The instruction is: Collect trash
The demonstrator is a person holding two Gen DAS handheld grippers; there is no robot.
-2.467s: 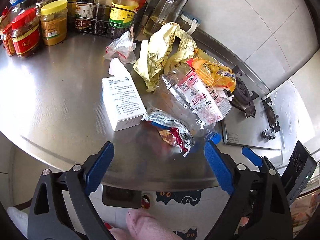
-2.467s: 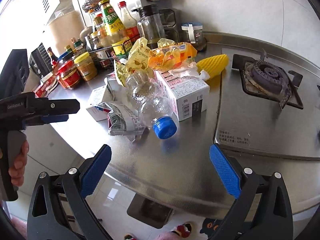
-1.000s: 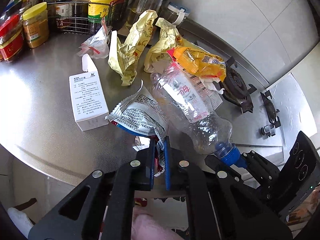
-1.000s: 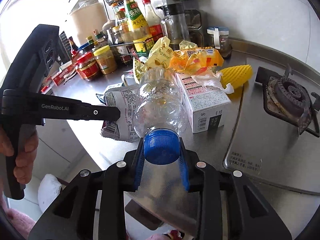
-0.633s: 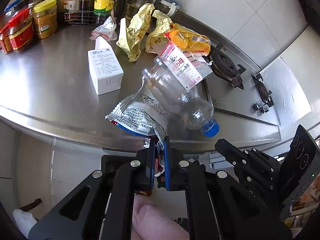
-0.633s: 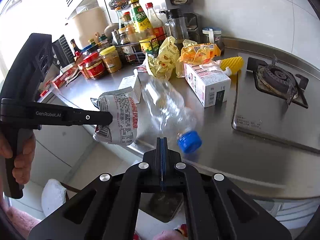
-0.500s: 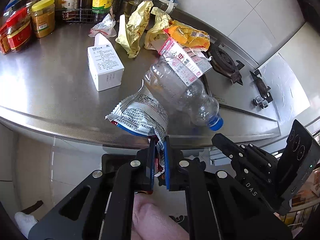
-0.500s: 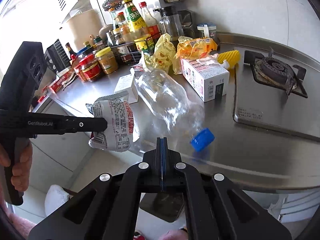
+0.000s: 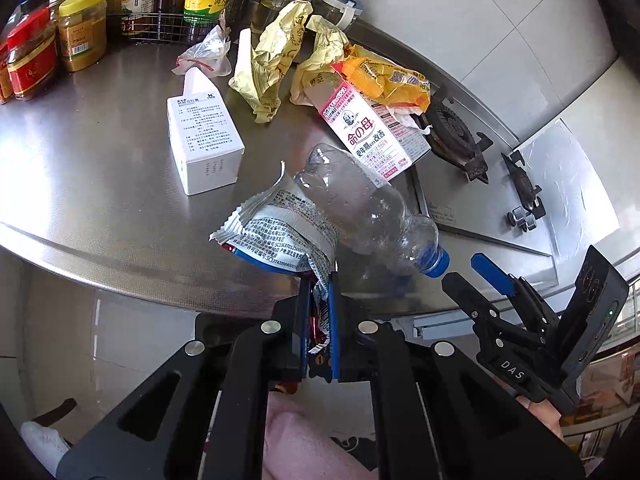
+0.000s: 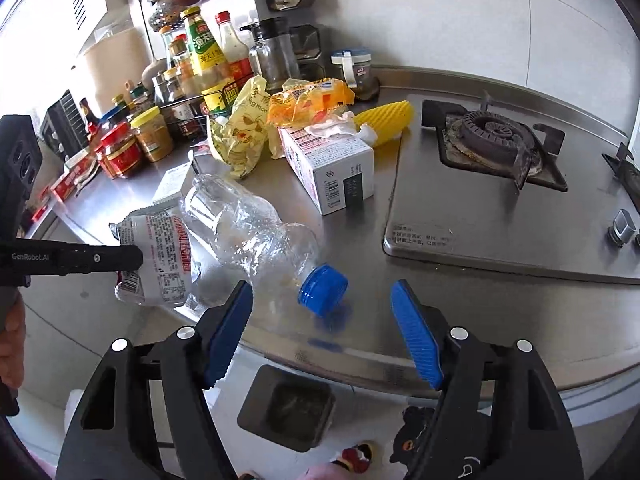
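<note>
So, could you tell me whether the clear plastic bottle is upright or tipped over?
Tipped over: the bottle lies on the steel counter, its blue cap pointing sideways.

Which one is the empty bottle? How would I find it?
Look at the shiny steel counter, left of the gas stove, near the front edge. The bottle lies on its side beside a crinkly silver wrapper. It is the only see-through thing with a bright blue cap.

Daylight was strong, entering from the upper left of the right wrist view and washing out that corner. The steel table carried broad glare and soft reflections. Both fisheye views bent hard at dark, vignetted edges. The plastic bottle looked slightly smeared.
</note>
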